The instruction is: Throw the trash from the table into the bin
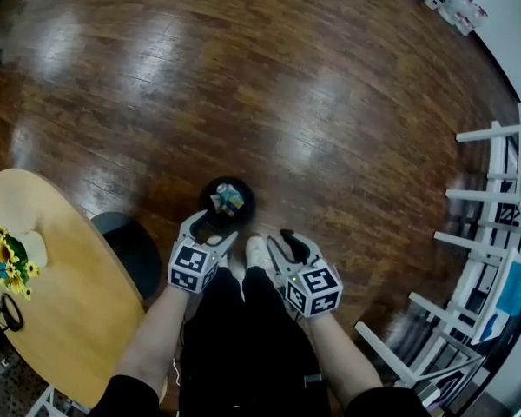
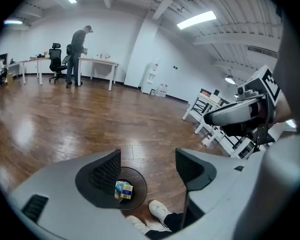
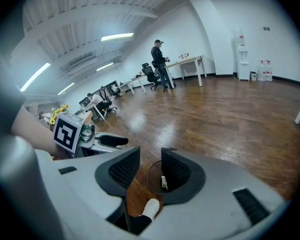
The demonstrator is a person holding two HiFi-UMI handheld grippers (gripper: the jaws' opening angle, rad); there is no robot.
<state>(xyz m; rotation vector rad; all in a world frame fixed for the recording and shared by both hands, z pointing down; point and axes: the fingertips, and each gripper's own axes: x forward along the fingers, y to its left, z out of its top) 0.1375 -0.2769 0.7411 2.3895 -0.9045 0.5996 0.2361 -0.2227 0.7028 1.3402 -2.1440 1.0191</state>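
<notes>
Both grippers sit low in my head view, side by side over the wood floor (image 1: 269, 85), just ahead of a pair of white shoes (image 1: 259, 252). My left gripper (image 1: 215, 230) points down toward the black bin (image 1: 247, 191), and its tips overlap the bin's near rim in that view; I cannot tell whether they touch it. In the left gripper view its jaws stand wide apart, released, with nothing between them, and the bin shows on the floor beyond the left jaw. My right gripper (image 1: 276, 248) is just right of the bin and a little nearer the legs. In the right gripper view its jaws are partly open with a clear gap and hold nothing; the bin's rim shows through that gap.

I see the trash (image 1: 227, 200), a crumpled wad with blue and yellow print, lying inside the bin near its middle. The bin stands on the floor, off the right edge of the round surface (image 1: 69, 285). Yellow flowers (image 1: 9, 263) sit at the surface's left edge. Far across the room, a person (image 2: 79, 54) stands beside a desk
</notes>
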